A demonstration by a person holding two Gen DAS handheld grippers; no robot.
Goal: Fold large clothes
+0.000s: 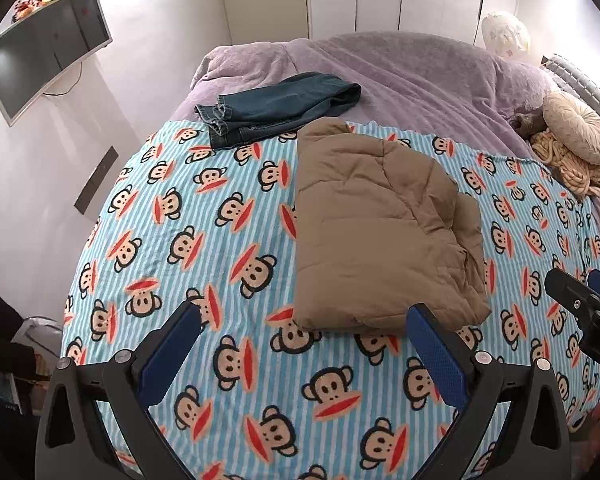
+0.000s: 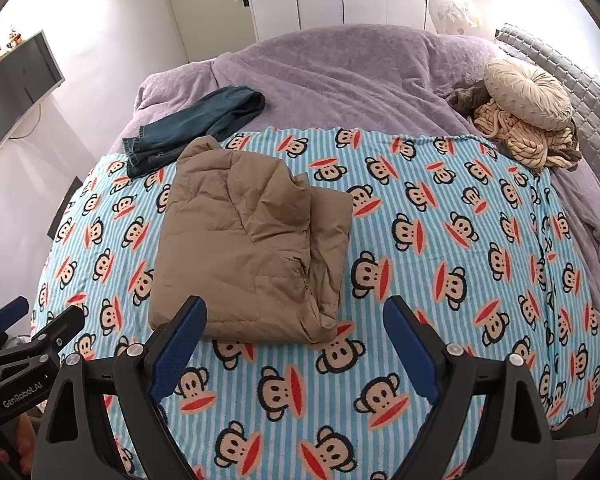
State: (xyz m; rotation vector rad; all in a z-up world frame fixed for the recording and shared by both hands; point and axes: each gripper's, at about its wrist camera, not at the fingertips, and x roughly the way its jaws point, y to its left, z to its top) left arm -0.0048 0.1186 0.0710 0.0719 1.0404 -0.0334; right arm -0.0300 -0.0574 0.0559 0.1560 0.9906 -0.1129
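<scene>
On the monkey-print blanket (image 1: 228,264) I am eyeing the folded tan jacket (image 1: 380,232): puffy, light, slippery; both grippers, left (image 1: 304,322) and right (image 2: 296,314), are hovering agape, empty; its near edge suits gripping.

A tan quilted jacket (image 1: 380,224) lies folded into a puffy rectangle at centre frame; folded dark blue jeans (image 1: 276,108) lie above it, toward the upper left, just beside its top edge
</scene>
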